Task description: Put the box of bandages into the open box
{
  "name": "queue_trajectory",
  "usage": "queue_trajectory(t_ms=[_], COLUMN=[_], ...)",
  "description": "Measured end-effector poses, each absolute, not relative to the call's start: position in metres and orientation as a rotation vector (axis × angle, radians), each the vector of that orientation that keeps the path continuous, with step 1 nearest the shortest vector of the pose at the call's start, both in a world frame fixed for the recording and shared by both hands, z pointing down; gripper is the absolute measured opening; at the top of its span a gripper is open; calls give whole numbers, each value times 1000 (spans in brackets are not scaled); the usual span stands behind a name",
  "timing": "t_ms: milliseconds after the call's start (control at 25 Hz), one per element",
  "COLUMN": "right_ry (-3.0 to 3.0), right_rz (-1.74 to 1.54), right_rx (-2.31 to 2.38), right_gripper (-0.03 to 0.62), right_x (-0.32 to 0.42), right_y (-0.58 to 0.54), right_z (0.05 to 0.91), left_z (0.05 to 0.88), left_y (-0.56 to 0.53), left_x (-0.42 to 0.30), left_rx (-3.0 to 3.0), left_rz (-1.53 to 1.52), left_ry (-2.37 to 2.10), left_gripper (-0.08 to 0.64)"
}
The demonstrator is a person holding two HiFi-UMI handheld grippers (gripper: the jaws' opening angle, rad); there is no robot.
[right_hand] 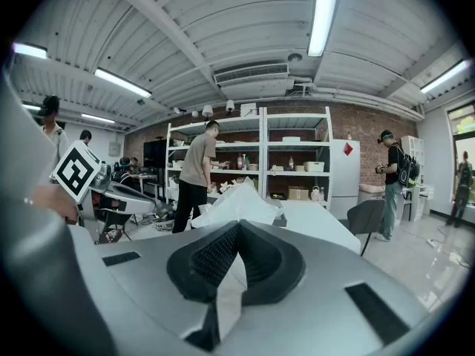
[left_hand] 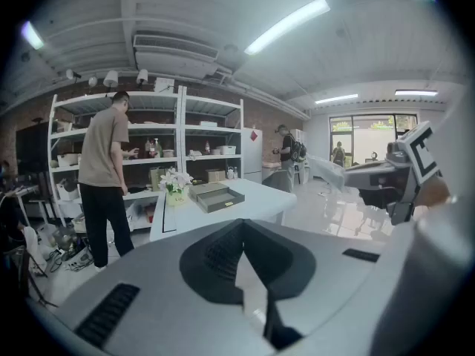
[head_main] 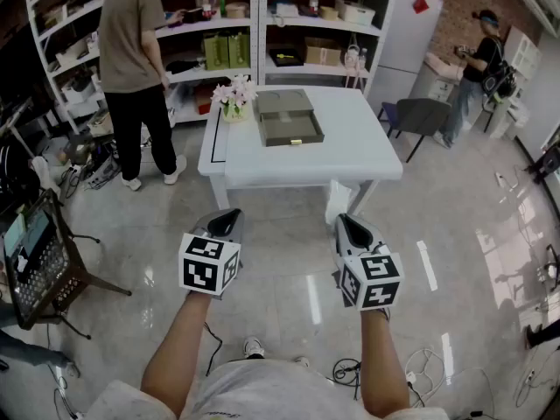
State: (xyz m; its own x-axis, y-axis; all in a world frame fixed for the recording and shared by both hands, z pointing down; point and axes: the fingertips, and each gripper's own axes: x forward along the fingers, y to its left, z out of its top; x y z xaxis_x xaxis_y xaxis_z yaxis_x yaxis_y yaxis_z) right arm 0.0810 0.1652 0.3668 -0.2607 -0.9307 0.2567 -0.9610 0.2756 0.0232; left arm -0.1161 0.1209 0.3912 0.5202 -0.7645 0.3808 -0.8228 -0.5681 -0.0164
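Observation:
An olive-grey open box (head_main: 289, 128) lies on the white table (head_main: 350, 156) far ahead of me, its lid (head_main: 283, 102) lying flat just behind it. It also shows small in the left gripper view, as the open box (left_hand: 216, 196). I cannot make out a box of bandages in any view. My left gripper (head_main: 229, 220) and right gripper (head_main: 347, 224) hang side by side over the floor, well short of the table. On both the left gripper (left_hand: 241, 225) and the right gripper (right_hand: 239, 228) the jaws meet at the tip with nothing between them.
A vase of pale flowers (head_main: 234, 97) stands at the table's back left corner. A person in a tan shirt (head_main: 131, 51) faces the shelves (head_main: 262, 24). Another person (head_main: 477, 68) stands at the back right near a grey chair (head_main: 422, 115). A black wire cart (head_main: 39, 265) sits at my left.

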Motion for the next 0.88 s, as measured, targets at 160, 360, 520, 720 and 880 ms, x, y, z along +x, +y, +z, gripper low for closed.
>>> queue_trajectory(t_ms=[160,360,520,720,880], right_ry=[-2307,-2278,-2255,-2241,-2244], right_rz=[218,235,242,254,254], right_rx=[1763,1791,1815,1826,1828], right_gripper=[5,5,5,5,5], right_x=[66,51,44,40,43], right_y=[151,138,128,116,101], right_z=[369,372,374,375,375], left_z=[392,399,406,410,410], left_y=[105,87,74,60,45], left_x=[-129,-144,-148,-148,-144], left_rx=[2590,2596,2606,2614,2621], left_rz=[497,488,490,494,495], left_ry=[-1343,-1302,-1267,-1236,-1233], left_gripper=[5,5,5,5,5])
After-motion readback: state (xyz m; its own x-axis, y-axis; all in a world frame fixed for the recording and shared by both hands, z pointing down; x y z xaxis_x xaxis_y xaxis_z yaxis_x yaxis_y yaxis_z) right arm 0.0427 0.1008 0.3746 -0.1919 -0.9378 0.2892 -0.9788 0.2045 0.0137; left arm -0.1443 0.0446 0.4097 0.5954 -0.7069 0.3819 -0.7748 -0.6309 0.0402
